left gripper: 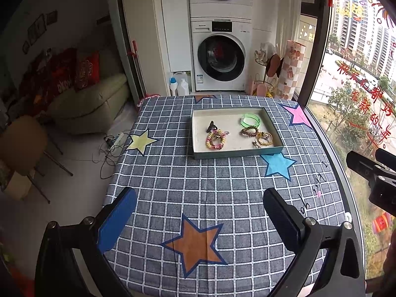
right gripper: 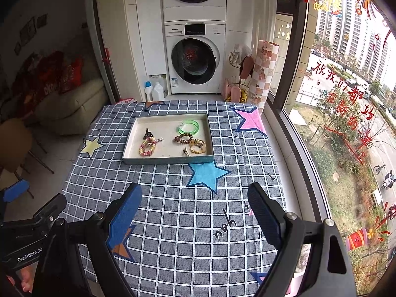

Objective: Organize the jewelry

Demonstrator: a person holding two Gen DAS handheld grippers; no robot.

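A shallow grey tray (left gripper: pixel 198 133) (right gripper: pixel 128 146) lies on the far half of the checked tablecloth. In it lie a green bangle (left gripper: pixel 250 120) (right gripper: pixel 188 126), a brown coil hair tie (left gripper: pixel 249 131) (right gripper: pixel 183 138), a yellow bracelet (left gripper: pixel 264 139) (right gripper: pixel 198 146), a pastel bead bracelet (left gripper: pixel 214 142) (right gripper: pixel 147 147), a dark hair claw (left gripper: pixel 211 126) (right gripper: pixel 147 133) and a small metal clip (left gripper: pixel 256 144) (right gripper: pixel 186 151). My left gripper (left gripper: pixel 200 216) hangs open over the near cloth, nothing between its fingers. Well short of the tray, my right gripper (right gripper: pixel 194 214) is likewise open and holds nothing.
The table (left gripper: pixel 173 178) butts against a big window (left gripper: pixel 351 99) on the right. Behind it stand a stacked washer and dryer (left gripper: pixel 220 57), detergent bottles (left gripper: pixel 179 86) and a rolled mat (left gripper: pixel 290 69). A sofa (left gripper: pixel 91 101) and a chair (left gripper: pixel 22 146) are at left.
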